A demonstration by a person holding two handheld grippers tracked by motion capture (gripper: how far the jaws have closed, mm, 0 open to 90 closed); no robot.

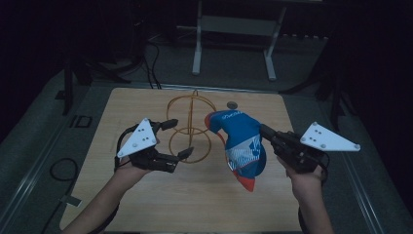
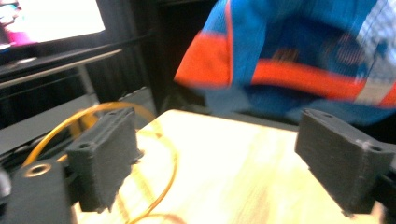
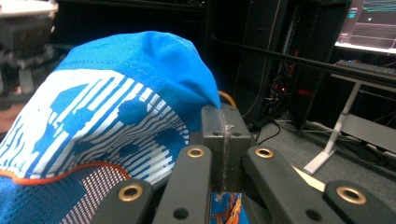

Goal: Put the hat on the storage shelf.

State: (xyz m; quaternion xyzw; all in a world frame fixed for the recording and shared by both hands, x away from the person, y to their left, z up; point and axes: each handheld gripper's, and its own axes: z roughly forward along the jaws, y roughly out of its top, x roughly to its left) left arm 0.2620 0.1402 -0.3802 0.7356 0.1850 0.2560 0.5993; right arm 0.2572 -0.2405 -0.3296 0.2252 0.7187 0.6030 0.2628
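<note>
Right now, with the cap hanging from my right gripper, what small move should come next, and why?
Probably carry the blue cap a little toward the gold wire stand and over its top loop. The right gripper is shut on the cap's edge and holds it off the table, beside the stand, while the left gripper is open with nothing between its jaws.

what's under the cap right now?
The blue cap hangs off the table, pinched by the right gripper. Bare wood shows below its orange brim. The gold wire stand sits beside it; the cap's inside is hidden.
</note>
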